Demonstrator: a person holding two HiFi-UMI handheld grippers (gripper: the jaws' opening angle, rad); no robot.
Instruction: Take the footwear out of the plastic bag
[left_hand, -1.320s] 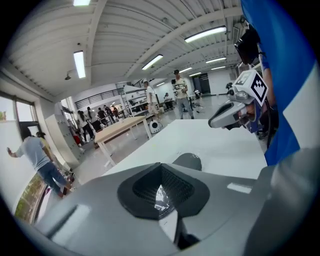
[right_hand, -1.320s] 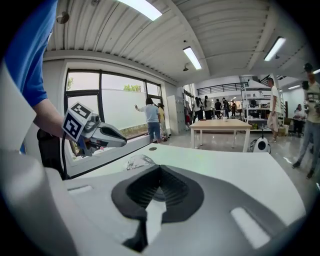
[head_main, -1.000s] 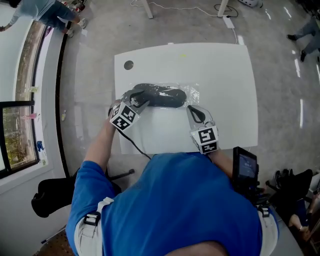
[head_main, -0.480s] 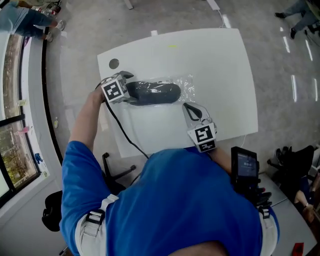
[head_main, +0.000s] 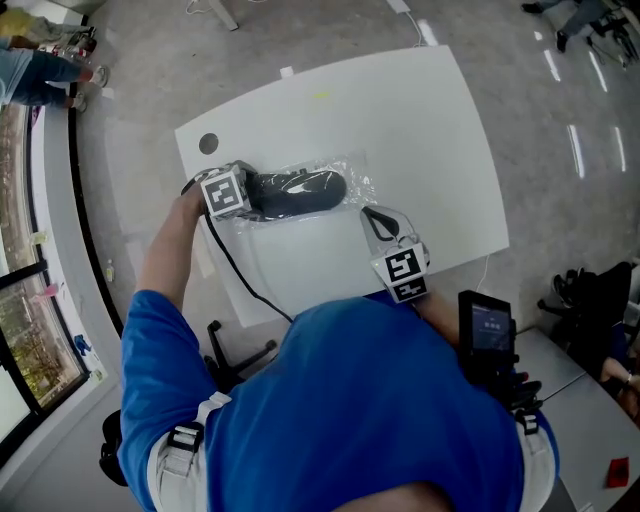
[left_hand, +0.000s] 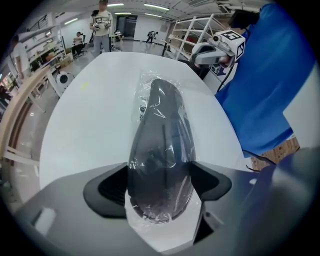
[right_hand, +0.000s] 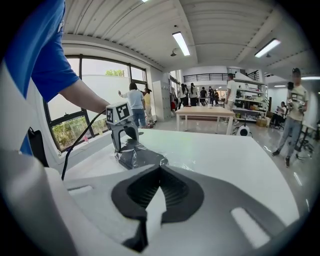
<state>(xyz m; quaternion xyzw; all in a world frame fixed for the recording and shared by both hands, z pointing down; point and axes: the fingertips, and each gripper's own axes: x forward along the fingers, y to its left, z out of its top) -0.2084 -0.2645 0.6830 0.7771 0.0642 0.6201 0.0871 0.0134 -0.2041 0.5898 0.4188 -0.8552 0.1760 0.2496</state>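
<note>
- My left hand-held gripper (head_main: 248, 192), its jaws just closing, clamps one end of the footwear (left_hand: 162, 135) through the plastic bag (head_main: 358, 185), pinning it to the bench (head_main: 400, 120).
- My right hand-held gripper (head_main: 374, 214), pressed together and empty, sits by the bag's other end, likely to tug it.

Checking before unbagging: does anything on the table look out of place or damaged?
Nothing stands out. The dark grey shoe lies flat inside the crinkled clear plastic bag on the white table; no tear or spill shows.
</note>
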